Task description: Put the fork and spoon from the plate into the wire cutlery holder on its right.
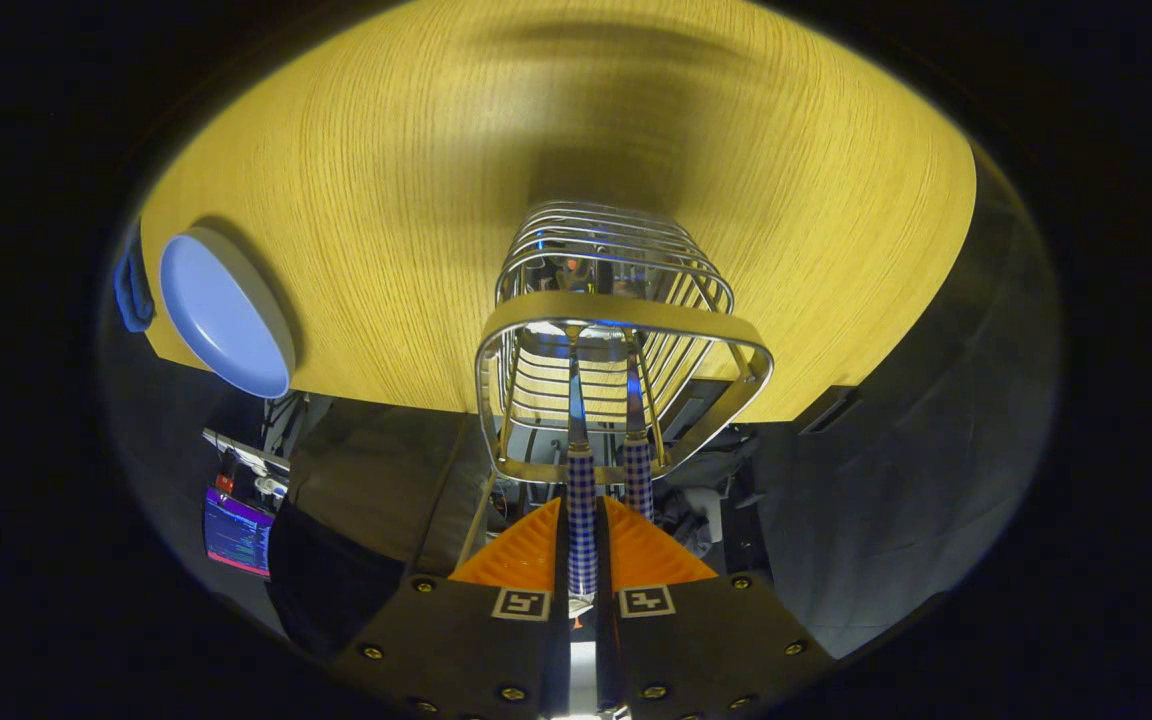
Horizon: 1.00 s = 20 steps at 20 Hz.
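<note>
Gripper view.

Item 1: my gripper (582,560). My two fingers stand closed to a narrow slot, both pressing on a checked blue-and-white cutlery handle (581,520). I point downward over the table, so the piece hangs along my fingers.

Item 2: held piece. Its metal shaft runs from the checked handle down through the mouth of the holder. Whether it is the fork or the spoon I cannot tell; its working end is hidden among the wires.

Item 3: second checked handle (638,478), just beside the held one, free of my fingers. It stands inside the holder, seemingly already delivered.

Item 4: chrome wire cutlery holder with a flat metal rim band (626,310). It stands upright on the table, mouth open toward me, which is why I come at it from above.

Item 5: round pale-blue plate with a grey rim (226,315), well apart from the holder, near the table edge. No cutlery shows on it.

Item 6: yellow wood-grain table (386,150).

Room: the rim band is the edge to mind; both handles sit near its nearer side, open mouth beyond them. I judge release the remaining step.
</note>
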Available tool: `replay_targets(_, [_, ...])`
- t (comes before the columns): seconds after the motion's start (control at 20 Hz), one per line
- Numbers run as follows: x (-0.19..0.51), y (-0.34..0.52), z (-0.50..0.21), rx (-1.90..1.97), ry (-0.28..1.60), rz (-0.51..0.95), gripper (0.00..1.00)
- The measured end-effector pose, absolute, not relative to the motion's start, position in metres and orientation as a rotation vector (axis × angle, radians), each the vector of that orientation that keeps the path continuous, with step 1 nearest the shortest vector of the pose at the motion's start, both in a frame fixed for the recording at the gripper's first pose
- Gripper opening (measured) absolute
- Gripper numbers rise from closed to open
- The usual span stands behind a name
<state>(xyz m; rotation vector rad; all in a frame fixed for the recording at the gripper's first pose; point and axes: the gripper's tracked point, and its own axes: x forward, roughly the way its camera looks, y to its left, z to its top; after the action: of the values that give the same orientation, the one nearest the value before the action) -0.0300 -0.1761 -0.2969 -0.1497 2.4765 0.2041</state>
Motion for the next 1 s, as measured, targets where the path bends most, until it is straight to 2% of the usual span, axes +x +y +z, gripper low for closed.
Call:
replay_targets(0.1, [-0.03,-0.179,-0.294,-0.148,2.459,0.205,0.12])
replay_targets(0.15, [-0.027,-0.18,-0.292,-0.147,2.446,0.2,0.19])
replay_targets(0.4, [-0.022,-0.188,-0.278,-0.199,2.374,0.186,0.19])
replay_targets(0.45, [-0.022,-0.189,-0.274,-0.216,2.353,0.171,0.26])
replay_targets(0.65, [-0.027,-0.179,-0.25,-0.219,2.274,0.195,0.26])
replay_targets(0.85, [-0.024,-0.177,-0.237,-0.291,2.109,0.196,0.26])
replay_targets(1.0, [-0.024,-0.164,-0.228,-0.301,1.916,0.197,0.26])
